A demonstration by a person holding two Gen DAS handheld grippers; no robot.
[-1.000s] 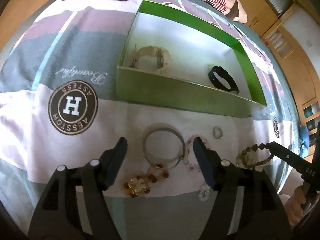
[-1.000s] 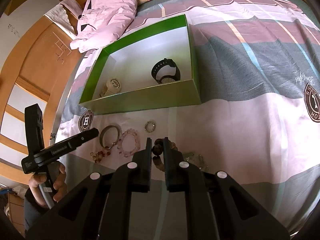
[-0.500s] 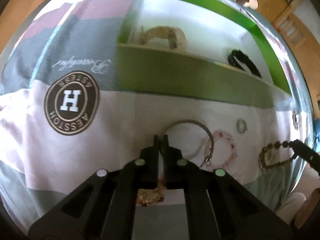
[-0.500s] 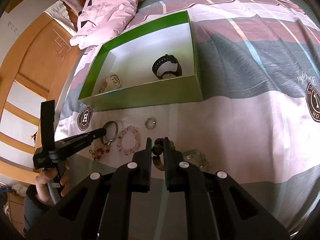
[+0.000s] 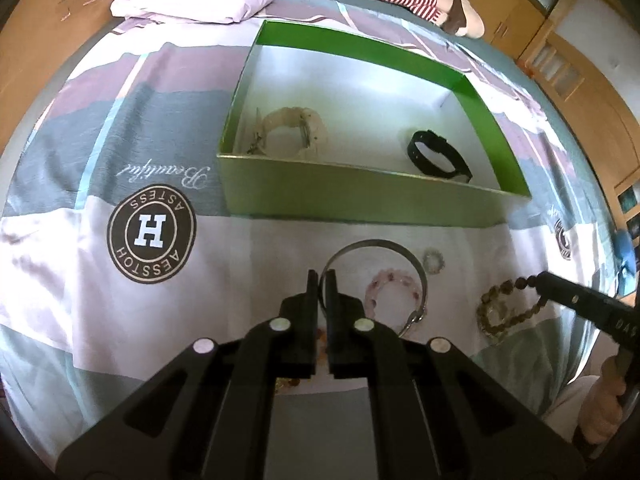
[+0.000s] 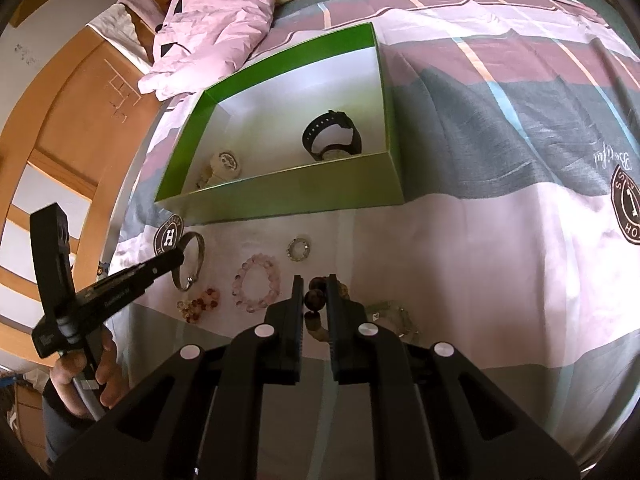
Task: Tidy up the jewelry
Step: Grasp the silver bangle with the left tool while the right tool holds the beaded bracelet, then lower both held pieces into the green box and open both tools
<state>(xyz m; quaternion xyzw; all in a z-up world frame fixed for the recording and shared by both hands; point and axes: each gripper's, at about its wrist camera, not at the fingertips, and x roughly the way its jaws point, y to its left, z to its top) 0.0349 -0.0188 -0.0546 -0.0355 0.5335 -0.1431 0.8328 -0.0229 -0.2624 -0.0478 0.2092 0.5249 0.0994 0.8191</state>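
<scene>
Since a second ago the left tongs point(image 5: 319, 280) have snapped shut on the bangle point(image 5: 380, 245) and tipped it up off the bed point(image 5: 80, 288); the right tongs point(image 6: 314, 294) have kept still. Left jaws pinch the bangle's thin rim at its left side. Right tongs grip the brown beads point(image 6: 313, 300), one bead showing between the pads. On the bedspread by the bed's near edge lie a pink bracelet point(image 6: 256, 282), a small ring point(image 6: 299, 249), an amber cluster point(image 6: 199, 304) and a pale green bracelet point(image 6: 394, 316). Farther toward the bed's middle sits the green box point(image 6: 304, 194), holding a black band point(image 6: 332, 136) at its right end and a cream watch point(image 6: 224, 164) at its left.
</scene>
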